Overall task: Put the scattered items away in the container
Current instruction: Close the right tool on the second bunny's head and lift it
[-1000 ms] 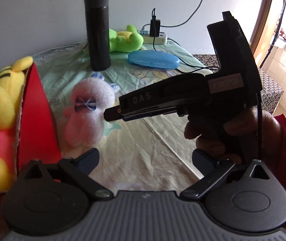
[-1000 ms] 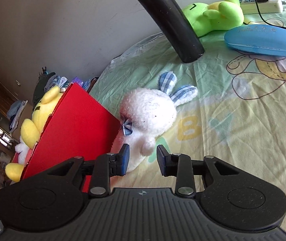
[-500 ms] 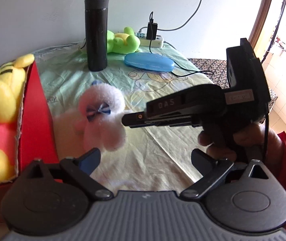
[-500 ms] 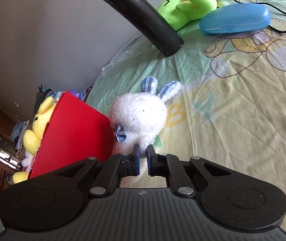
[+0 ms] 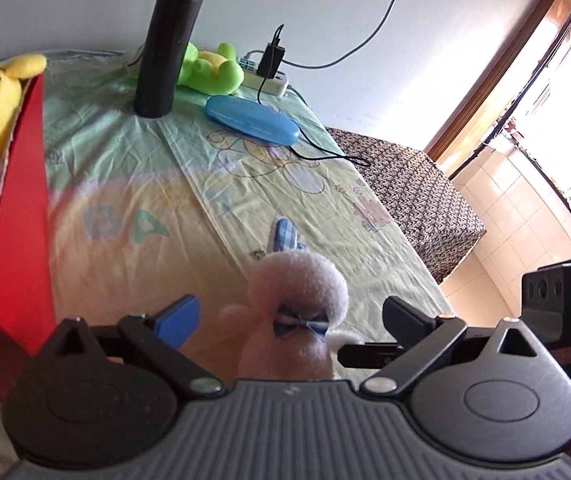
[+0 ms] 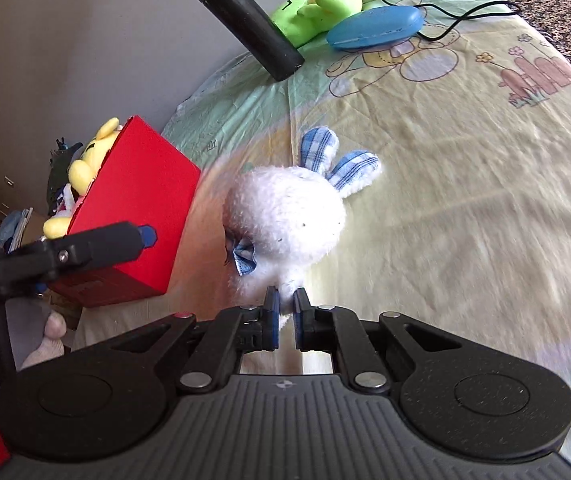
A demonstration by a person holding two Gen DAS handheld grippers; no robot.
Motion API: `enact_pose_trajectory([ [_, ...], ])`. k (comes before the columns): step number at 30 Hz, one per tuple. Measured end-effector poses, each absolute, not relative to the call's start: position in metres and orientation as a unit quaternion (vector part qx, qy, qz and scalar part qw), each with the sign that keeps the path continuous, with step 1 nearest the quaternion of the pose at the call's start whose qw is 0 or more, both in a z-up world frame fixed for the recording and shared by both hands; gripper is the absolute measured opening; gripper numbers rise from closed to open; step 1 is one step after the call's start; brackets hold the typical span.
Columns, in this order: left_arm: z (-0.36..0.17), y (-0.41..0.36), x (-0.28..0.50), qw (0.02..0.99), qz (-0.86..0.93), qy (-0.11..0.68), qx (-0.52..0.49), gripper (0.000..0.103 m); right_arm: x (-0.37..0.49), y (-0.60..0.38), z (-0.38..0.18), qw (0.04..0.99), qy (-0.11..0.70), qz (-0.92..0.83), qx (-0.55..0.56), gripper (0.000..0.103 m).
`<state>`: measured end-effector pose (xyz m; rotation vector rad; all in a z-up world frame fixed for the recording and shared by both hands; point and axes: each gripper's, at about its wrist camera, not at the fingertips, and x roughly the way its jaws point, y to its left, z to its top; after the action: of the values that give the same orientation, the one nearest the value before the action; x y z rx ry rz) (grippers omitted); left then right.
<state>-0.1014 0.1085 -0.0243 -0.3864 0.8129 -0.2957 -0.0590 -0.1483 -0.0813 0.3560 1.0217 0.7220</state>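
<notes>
Right gripper (image 6: 284, 312): jaws clenched on a tuft at the low end of the white plush rabbit (image 6: 285, 216), white fur pinched between the blue pads. The rabbit stands out from the fingertips toward 12 o'clock, checked blue ears at its top, blue bow at its 8 o'clock side. Whether it rests on the cloth or is lifted, cannot tell.

Left gripper (image 5: 289, 316): jaws spread wide and released, nothing pressed by either pad. In the left wrist view the rabbit sits between the two fingers, bow facing the camera, apart from both pads. The right gripper's dark body shows at 3 o'clock of this view.

Red box (image 6: 133, 216): at 9 o'clock of the rabbit in the right wrist view, near but apart from it. A yellow plush (image 6: 85, 160) lies inside and pokes over the rim. One finger of the left gripper crosses in front of the box's lower corner.

Far end of the printed bedsheet (image 6: 465, 184), toward 12 o'clock: a black flask (image 5: 169, 40) upright, a green plush (image 5: 211, 70) just behind it, a blue glasses case (image 5: 251, 120) beside them, and a white power strip (image 5: 269, 76) with a black cord running off the edge.
</notes>
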Motion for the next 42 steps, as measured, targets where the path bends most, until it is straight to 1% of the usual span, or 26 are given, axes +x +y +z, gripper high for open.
enact_pose_trajectory([
  [3, -0.034, 0.102, -0.096, 0.877, -0.16, 0.405, -0.205, 0.098, -0.067, -0.165, -0.079, 0.806, 0.472, 0.309, 0.179, 0.009],
  [5, -0.044, 0.098, -0.088, 0.865, -0.171, 0.417, -0.22, 0.096, -0.069, -0.174, -0.079, 0.809, 0.47, 0.297, 0.192, 0.014],
  [7, -0.055, 0.094, -0.079, 0.852, -0.179, 0.432, -0.235, 0.094, -0.07, -0.18, -0.081, 0.813, 0.469, 0.28, 0.202, 0.026],
  [8, -0.059, 0.091, -0.075, 0.847, -0.181, 0.438, -0.238, 0.091, -0.07, -0.182, -0.081, 0.814, 0.467, 0.273, 0.212, 0.028],
  [12, -0.072, 0.086, -0.069, 0.834, -0.187, 0.453, -0.252, 0.084, -0.063, -0.18, -0.085, 0.812, 0.455, 0.261, 0.257, 0.029],
  [13, -0.075, 0.086, -0.069, 0.832, -0.187, 0.456, -0.256, 0.084, -0.061, -0.176, -0.087, 0.809, 0.457, 0.261, 0.263, 0.029],
  [15, -0.08, 0.089, -0.069, 0.83, -0.176, 0.46, -0.26, 0.079, -0.056, -0.167, -0.091, 0.806, 0.463, 0.261, 0.261, 0.028],
  [17, -0.084, 0.096, -0.07, 0.825, -0.173, 0.46, -0.28, 0.076, -0.052, -0.161, -0.095, 0.804, 0.469, 0.259, 0.258, 0.028],
  [21, -0.089, 0.108, -0.075, 0.817, -0.172, 0.452, -0.314, 0.074, -0.048, -0.16, -0.102, 0.79, 0.472, 0.264, 0.287, 0.03],
  [24, -0.089, 0.11, -0.078, 0.818, -0.173, 0.45, -0.313, 0.073, -0.048, -0.162, -0.107, 0.777, 0.48, 0.261, 0.312, 0.03],
  [26, -0.087, 0.11, -0.082, 0.819, -0.175, 0.448, -0.313, 0.072, -0.049, -0.163, -0.108, 0.77, 0.485, 0.263, 0.32, 0.028],
  [27, -0.086, 0.111, -0.083, 0.818, -0.177, 0.446, -0.317, 0.072, -0.05, -0.164, -0.107, 0.771, 0.485, 0.263, 0.319, 0.026],
  [29, -0.086, 0.115, -0.086, 0.815, -0.18, 0.445, -0.325, 0.072, -0.052, -0.168, -0.105, 0.775, 0.483, 0.257, 0.317, 0.026],
  [31, -0.09, 0.116, -0.088, 0.811, -0.178, 0.452, -0.326, 0.072, -0.055, -0.173, -0.106, 0.776, 0.481, 0.247, 0.324, 0.028],
  [34, -0.098, 0.115, -0.091, 0.803, -0.182, 0.461, -0.331, 0.072, -0.059, -0.18, -0.107, 0.776, 0.475, 0.239, 0.34, 0.028],
  [37, -0.096, 0.106, -0.091, 0.804, -0.192, 0.465, -0.317, 0.071, -0.06, -0.18, -0.104, 0.781, 0.463, 0.239, 0.344, 0.029],
  [38, -0.095, 0.103, -0.091, 0.805, -0.197, 0.465, -0.31, 0.073, -0.06, -0.178, -0.104, 0.78, 0.463, 0.244, 0.343, 0.03],
  [40, -0.094, 0.098, -0.09, 0.807, -0.208, 0.464, -0.3, 0.08, -0.059, -0.17, -0.104, 0.777, 0.472, 0.254, 0.33, 0.03],
  [41, -0.094, 0.096, -0.09, 0.809, -0.21, 0.464, -0.295, 0.081, -0.058, -0.167, -0.105, 0.776, 0.476, 0.257, 0.324, 0.03],
  [42, -0.094, 0.095, -0.089, 0.809, -0.215, 0.464, -0.291, 0.085, -0.057, -0.166, -0.105, 0.778, 0.473, 0.255, 0.325, 0.031],
])
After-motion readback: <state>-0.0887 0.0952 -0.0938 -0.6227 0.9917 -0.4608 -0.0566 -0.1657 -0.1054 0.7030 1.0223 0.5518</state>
